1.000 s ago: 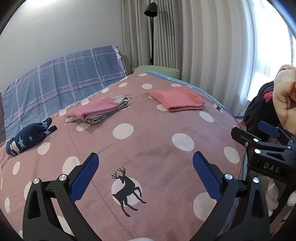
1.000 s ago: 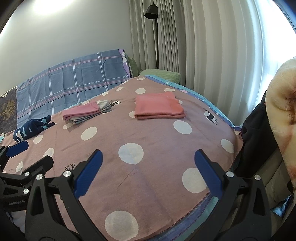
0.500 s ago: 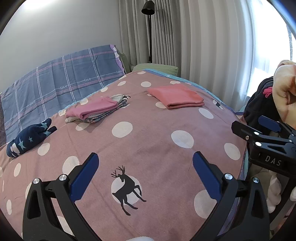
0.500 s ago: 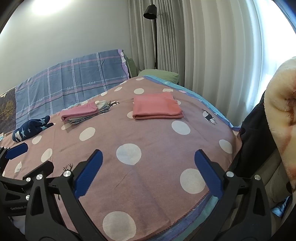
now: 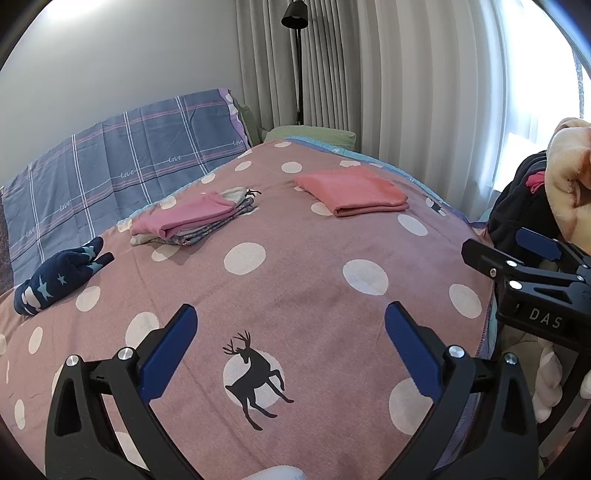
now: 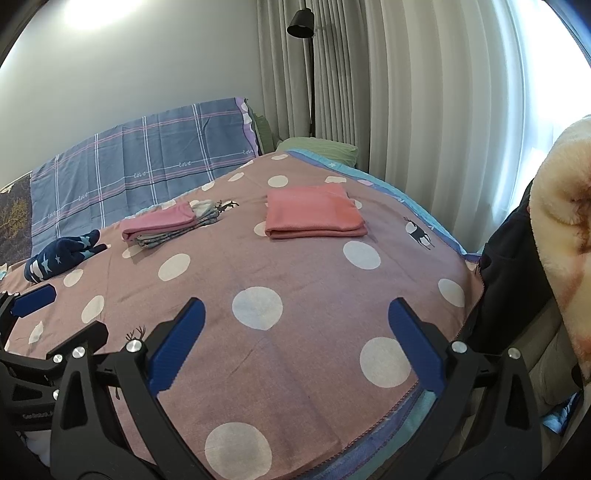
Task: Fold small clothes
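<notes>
A folded coral-pink garment (image 5: 354,194) (image 6: 314,214) lies flat on the far right of the bed. A stack of folded clothes with a pink piece on top (image 5: 192,219) (image 6: 168,223) sits to its left. A rolled navy piece with stars (image 5: 59,277) (image 6: 61,258) rests at the far left. My left gripper (image 5: 290,314) hangs open over the near bedspread, nothing between its fingers. My right gripper (image 6: 295,308) is also open and empty, near the bed's right corner. Each gripper shows at the edge of the other's view.
The bed wears a pink polka-dot cover (image 5: 295,277) with deer prints, and a blue plaid sheet (image 5: 122,166) at the head. Dark clothes (image 5: 517,206) and a fluffy cream blanket (image 6: 561,236) pile up at the right. Curtains and a floor lamp (image 6: 301,24) stand behind.
Both views have shifted only slightly; the bed and folded clothes sit a touch differently in frame. Both grippers stay open and empty.
</notes>
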Motion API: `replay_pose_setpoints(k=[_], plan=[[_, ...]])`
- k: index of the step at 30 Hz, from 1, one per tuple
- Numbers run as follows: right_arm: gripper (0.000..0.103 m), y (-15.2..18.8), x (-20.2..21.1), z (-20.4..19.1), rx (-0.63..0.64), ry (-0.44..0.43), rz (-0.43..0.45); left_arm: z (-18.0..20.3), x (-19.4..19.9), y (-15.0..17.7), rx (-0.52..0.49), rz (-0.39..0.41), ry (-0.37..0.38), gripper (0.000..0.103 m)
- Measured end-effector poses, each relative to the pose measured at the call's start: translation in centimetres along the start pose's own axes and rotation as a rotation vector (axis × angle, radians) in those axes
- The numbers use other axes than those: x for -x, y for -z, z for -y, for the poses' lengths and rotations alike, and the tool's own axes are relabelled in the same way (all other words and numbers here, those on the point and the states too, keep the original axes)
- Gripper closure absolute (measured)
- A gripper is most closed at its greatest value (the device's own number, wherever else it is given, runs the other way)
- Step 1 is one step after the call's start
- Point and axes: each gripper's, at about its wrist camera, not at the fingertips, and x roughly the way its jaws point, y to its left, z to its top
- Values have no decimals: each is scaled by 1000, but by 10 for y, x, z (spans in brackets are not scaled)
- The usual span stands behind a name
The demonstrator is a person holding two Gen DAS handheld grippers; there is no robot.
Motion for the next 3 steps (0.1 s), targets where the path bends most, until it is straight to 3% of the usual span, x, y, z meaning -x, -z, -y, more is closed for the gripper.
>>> replay_pose_setpoints(k=[3], plan=[[2, -1, -2, -1, 4, -2, -5, -1, 0, 0, 0, -2, -1, 1]])
